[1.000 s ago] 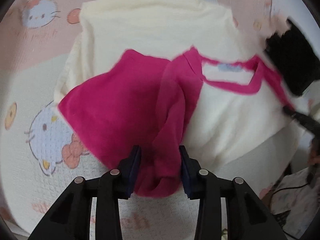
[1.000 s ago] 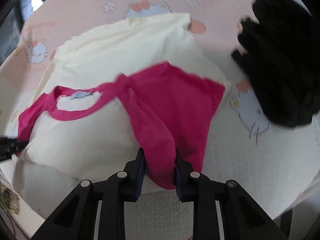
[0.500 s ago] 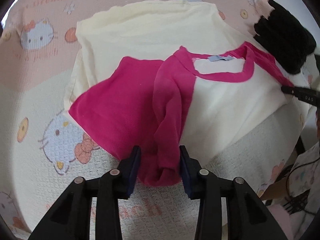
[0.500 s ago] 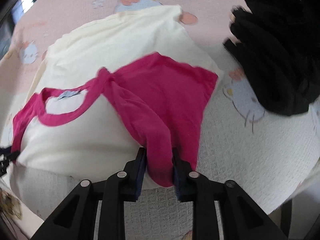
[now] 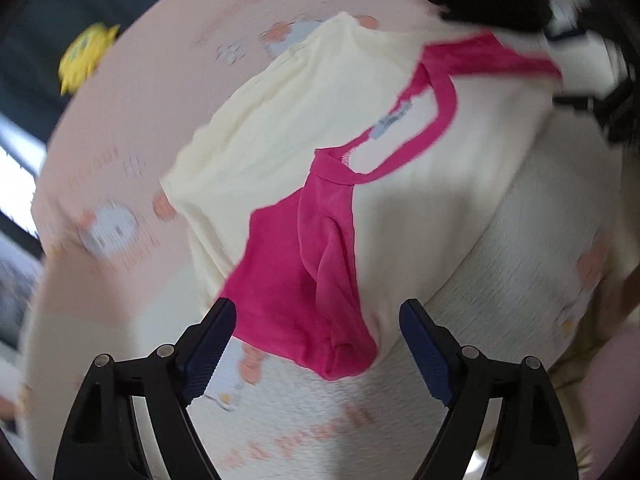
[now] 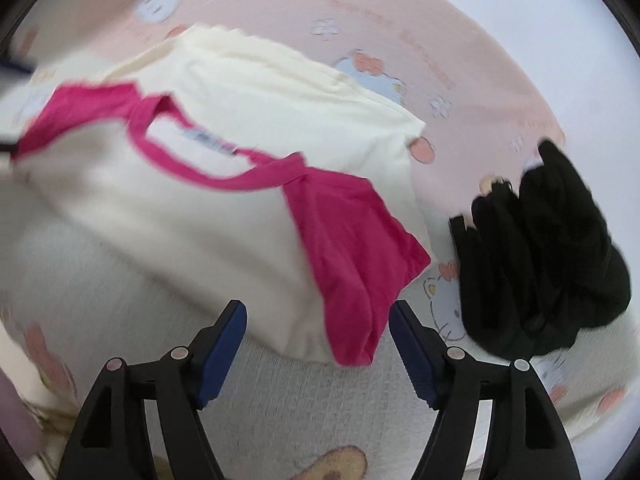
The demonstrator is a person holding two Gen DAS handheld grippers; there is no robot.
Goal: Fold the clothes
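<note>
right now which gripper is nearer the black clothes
Right. The right gripper sits just beside the black clothes; the left gripper is across the shirt, with them at its far end.

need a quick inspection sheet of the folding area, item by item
surface: pink and cream cartoon-print blanket, covers all of the work area in view
job's things: cream shirt with pink sleeves, folded over itself, one sleeve end lying loose between each tool's pads
clutter: black garment pile beside the shirt
grippers: left tool and right tool have both just been opening; pads stand clear of the sleeves
cables: nothing seen
surroundings: yellow object off the blanket, blurred; dark background
</note>
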